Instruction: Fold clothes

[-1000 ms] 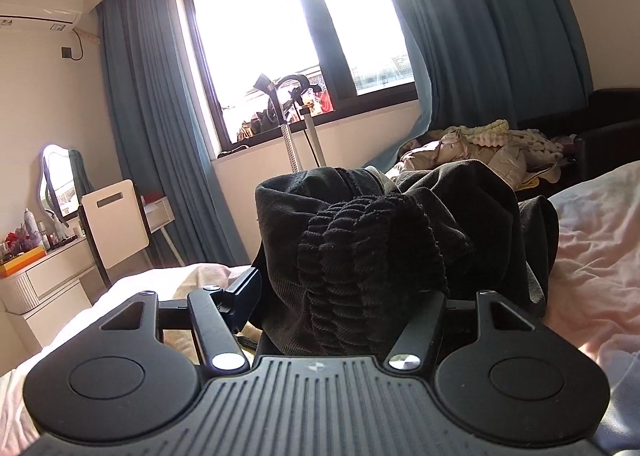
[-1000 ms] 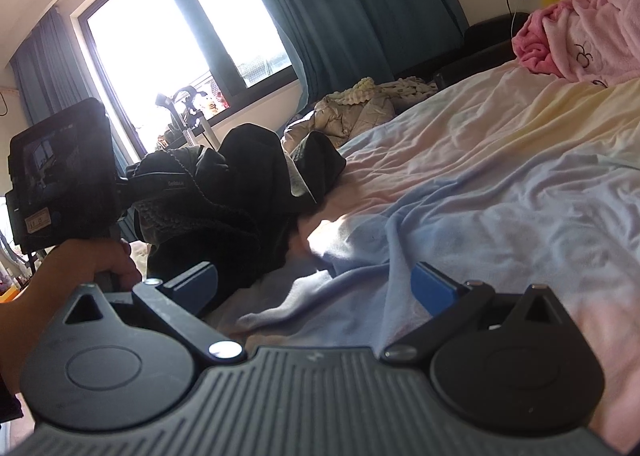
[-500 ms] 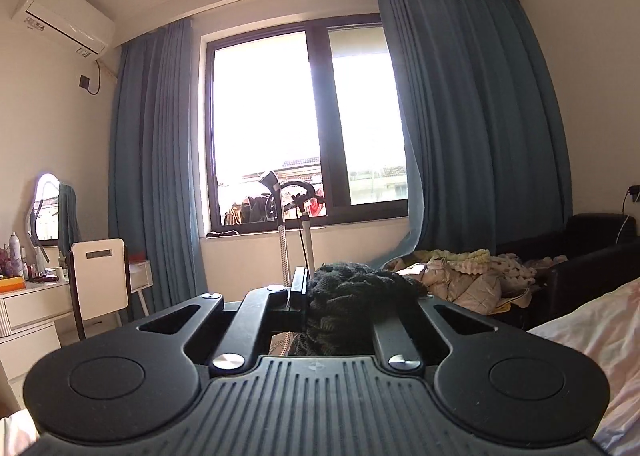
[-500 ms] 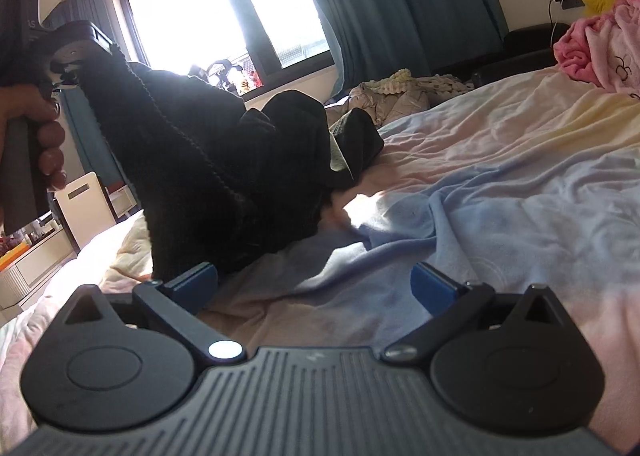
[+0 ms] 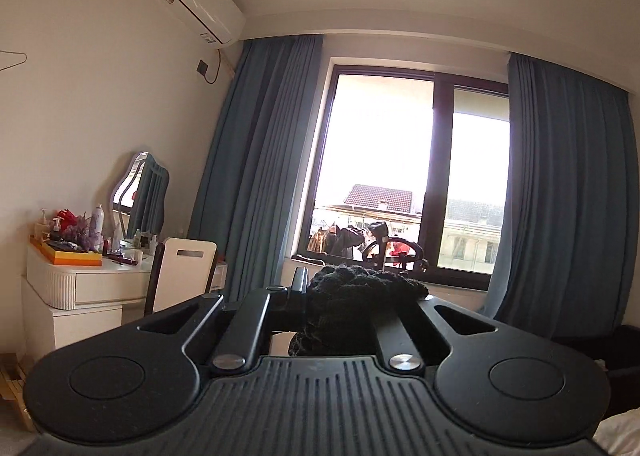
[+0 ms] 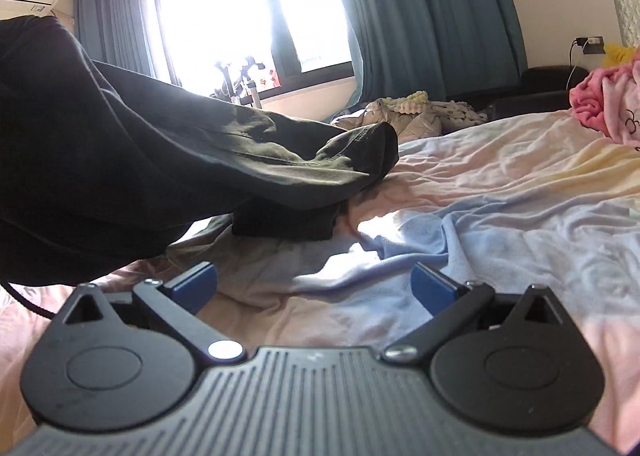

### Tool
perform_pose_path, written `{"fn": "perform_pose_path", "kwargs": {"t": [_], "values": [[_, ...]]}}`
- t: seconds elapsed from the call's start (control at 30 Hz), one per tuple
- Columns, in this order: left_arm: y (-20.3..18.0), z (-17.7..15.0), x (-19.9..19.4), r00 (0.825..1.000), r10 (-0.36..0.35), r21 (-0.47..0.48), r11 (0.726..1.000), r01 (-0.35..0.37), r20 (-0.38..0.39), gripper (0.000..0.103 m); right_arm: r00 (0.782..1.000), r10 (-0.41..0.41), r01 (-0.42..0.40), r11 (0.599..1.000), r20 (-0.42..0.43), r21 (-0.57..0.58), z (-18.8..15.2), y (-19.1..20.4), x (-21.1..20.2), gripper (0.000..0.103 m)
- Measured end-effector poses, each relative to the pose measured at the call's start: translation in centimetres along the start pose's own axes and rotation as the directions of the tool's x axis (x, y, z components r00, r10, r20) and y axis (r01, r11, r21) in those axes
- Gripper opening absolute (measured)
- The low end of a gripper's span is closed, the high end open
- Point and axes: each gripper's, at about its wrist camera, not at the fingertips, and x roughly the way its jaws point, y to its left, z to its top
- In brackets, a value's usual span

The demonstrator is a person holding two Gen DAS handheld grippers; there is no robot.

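Raised well above the bed since the earlier frame, the left gripper (image 5: pixel 356 296) was pointed at the window (image 5: pixel 404 184); its fingers were closed on the ribbed black hem of the dark garment (image 6: pixel 168 160), bunched between them; the garment was seen hanging in a long slope from upper left, its far end resting on the bed (image 6: pixel 500 192); the right gripper (image 6: pixel 314 282) was held low over the sheet, fingers spread wide, nothing between them, the garment beyond its left finger.
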Motion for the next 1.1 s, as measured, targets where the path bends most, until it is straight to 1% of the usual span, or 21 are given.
{"fn": "perform_pose_path", "kwargs": {"t": [0.03, 0.1, 0.13, 0.2, 0.23, 0.33, 0.4, 0.47, 0.5, 0.53, 0.57, 0.63, 0.7, 0.77, 0.8, 0.87, 0.9, 1.0, 1.07, 1.1], "values": [[1.2, -0.5, 1.6, 0.998, 0.047, 0.001, 0.999, -0.047, -0.036, 0.01, 1.0, -0.002, 0.002, 1.0, -0.003, -0.003, 0.0, 0.1, 0.1, 0.103], [3.6, -2.2, 5.0, 0.984, 0.125, 0.012, 0.992, -0.124, -0.127, 0.01, 1.0, -0.003, 0.003, 1.0, -0.016, -0.02, -0.2, 0.3, 0.4, 0.103], [4.9, -3.3, 6.3, 0.973, 0.155, 0.009, 0.988, -0.156, -0.169, 0.01, 1.0, -0.004, 0.003, 1.0, -0.023, -0.029, -0.4, 0.4, 0.6, 0.103], [7.3, -5.7, 8.8, 0.946, 0.214, 0.01, 0.976, -0.218, -0.243, 0.011, 0.999, -0.006, 0.005, 0.999, -0.038, -0.046, -0.6, 0.6, 1.0, 0.103], [8.2, -7.0, 9.4, 0.938, 0.238, 0.025, 0.971, -0.239, -0.251, 0.011, 0.999, -0.011, 0.009, 0.999, -0.047, -0.05, -0.8, 0.6, 1.3, 0.103], [9.7, -10.4, 10.1, 0.928, 0.258, 0.079, 0.966, -0.245, -0.269, 0.012, 0.998, -0.022, 0.02, 0.999, -0.056, -0.05, -1.0, 0.6, 2.0, 0.103], [10.9, -11.7, 10.3, 0.913, 0.254, 0.066, 0.967, -0.246, -0.32, 0.013, 0.998, -0.026, 0.024, 0.999, -0.065, -0.033, -1.1, 0.4, 2.5, 0.103], [12.0, -12.2, 10.4, 0.887, 0.254, 0.039, 0.965, -0.26, -0.386, 0.032, 0.997, -0.029, 0.027, 0.999, -0.075, -0.029, -1.3, 0.4, 2.8, 0.103], [12.6, -12.1, 10.4, 0.872, 0.261, 0.029, 0.961, -0.274, -0.413, 0.056, 0.996, -0.032, 0.029, 0.999, -0.08, -0.032, -1.3, 0.5, 2.9, 0.103], [13.6, -11.8, 10.3, 0.863, 0.268, 0.018, 0.957, -0.289, -0.429, 0.074, 0.996, -0.033, 0.03, 0.999, -0.083, -0.035, -1.4, 0.5, 2.9, 0.103], [14.3, -11.5, 9.8, 0.869, 0.237, -0.01, 0.963, -0.268, -0.434, 0.079, 0.996, -0.033, 0.03, 0.999, -0.083, -0.037, -1.4, 0.6, 2.8, 0.103], [15.7, -10.9, 8.9, 0.878, 0.153, -0.058, 0.978, -0.201, -0.454, 0.082, 0.996, -0.032, 0.029, 0.999, -0.085, -0.041, -1.4, 0.6, 2.6, 0.103], [16.7, -10.3, 8.0, 0.871, 0.075, -0.082, 0.988, -0.13, -0.485, 0.083, 0.996, -0.032, 0.028, 0.999, -0.087, -0.044, -1.4, 0.7, 2.4, 0.103], [17.7, -9.6, 6.7, 0.878, 0.046, -0.101, 0.989, -0.106, -0.476, 0.084, 0.996, -0.032, 0.028, 0.998, -0.088, -0.048, -1.3, 0.8, 2.2, 0.103], [18.2, -9.4, 6.3, 0.879, 0.029, -0.117, 0.988, -0.096, -0.476, 0.085, 0.996, -0.032, 0.027, 0.998, -0.089, -0.049, -1.3, 0.9, 2.1, 0.103], [19.1, -9.1, 5.7, 0.873, -0.007, -0.151, 0.986, -0.076, -0.488, 0.085, 0.995, -0.031, 0.026, 0.998, -0.091, -0.053, -1.3, 0.9, 1.9, 0.103], [19.5, -9.2, 5.8, 0.864, -0.013, -0.161, 0.984, -0.08, -0.503, 0.085, 0.995, -0.031, 0.026, 0.998, -0.092, -0.055, -1.3, 1.0, 1.8, 0.103], [20.5, -10.6, 6.8, 0.797, -0.061, -0.23, 0.968, -0.099, -0.602, 0.083, 0.995, -0.029, 0.023, 0.998, -0.091, -0.06, -1.3, 1.1, 1.3, 0.103], [20.6, -11.8, 7.5, 0.769, -0.061, -0.245, 0.961, -0.126, -0.637, 0.08, 0.996, -0.028, 0.022, 0.998, -0.09, -0.067, -1.2, 1.3, 1.2, 0.103], [20.6, -12.3, 7.8, 0.754, -0.062, -0.252, 0.958, -0.14, -0.654, 0.072, 0.996, -0.027, 0.02, 0.997, -0.09, -0.074, -1.1, 1.5, 1.2, 0.103]]}}
